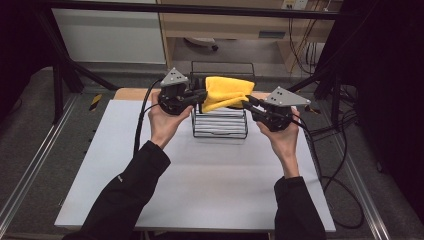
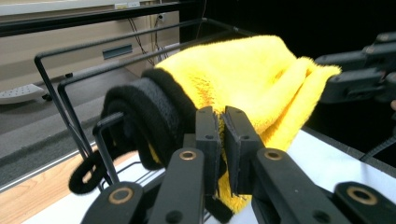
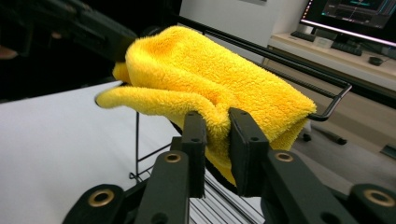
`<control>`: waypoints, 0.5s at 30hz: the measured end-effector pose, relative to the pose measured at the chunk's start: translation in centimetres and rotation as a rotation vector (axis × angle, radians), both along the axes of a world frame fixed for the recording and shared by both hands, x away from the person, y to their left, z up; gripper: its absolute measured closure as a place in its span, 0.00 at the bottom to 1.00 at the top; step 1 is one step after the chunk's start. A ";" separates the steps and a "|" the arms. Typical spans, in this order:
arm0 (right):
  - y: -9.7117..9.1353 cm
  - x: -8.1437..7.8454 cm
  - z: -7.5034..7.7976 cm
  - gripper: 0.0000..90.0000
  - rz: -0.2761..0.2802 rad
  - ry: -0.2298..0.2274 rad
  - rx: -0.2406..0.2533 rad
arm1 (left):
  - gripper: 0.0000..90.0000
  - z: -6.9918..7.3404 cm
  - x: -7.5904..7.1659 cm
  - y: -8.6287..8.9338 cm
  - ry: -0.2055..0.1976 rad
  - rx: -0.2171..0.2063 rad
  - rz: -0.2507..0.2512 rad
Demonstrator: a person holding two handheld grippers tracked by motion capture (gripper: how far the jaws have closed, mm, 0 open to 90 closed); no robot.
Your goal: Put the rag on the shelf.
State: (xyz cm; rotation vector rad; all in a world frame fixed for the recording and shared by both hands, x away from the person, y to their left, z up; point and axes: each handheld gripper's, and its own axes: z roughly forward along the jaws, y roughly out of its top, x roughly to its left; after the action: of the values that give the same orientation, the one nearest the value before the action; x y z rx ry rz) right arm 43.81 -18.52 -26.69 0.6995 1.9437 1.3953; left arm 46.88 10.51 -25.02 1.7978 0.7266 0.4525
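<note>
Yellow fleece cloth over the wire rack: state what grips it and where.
Both claws pinch the folded yellow fleece cloth: the left claw grips its lower edge at one end, the right claw a fold at the opposite end.

Count: 1 yellow microfibre cloth (image 1: 226,93), folded, at 12 o'clock on the table. 1 black cloth (image 2: 154,116) beside it, dark-edged, at the yellow one's 9 o'clock in the left gripper view. 1 black wire rack (image 1: 220,125) under both. 2 handheld grippers: left gripper (image 1: 202,96) at 11, right gripper (image 1: 246,105) at 1. 1 white table (image 1: 200,180).
</note>
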 end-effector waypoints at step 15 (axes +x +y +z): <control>-0.2 1.6 -1.2 0.61 -0.108 0.119 0.081 | 1.00 -2.8 0.6 -0.8 0.008 0.062 0.021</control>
State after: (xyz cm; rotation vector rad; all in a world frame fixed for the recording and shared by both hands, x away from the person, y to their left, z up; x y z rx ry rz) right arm 45.38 -18.72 -27.91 0.9309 1.9174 1.4009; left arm 47.51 9.74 -27.84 1.8528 0.7451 0.4865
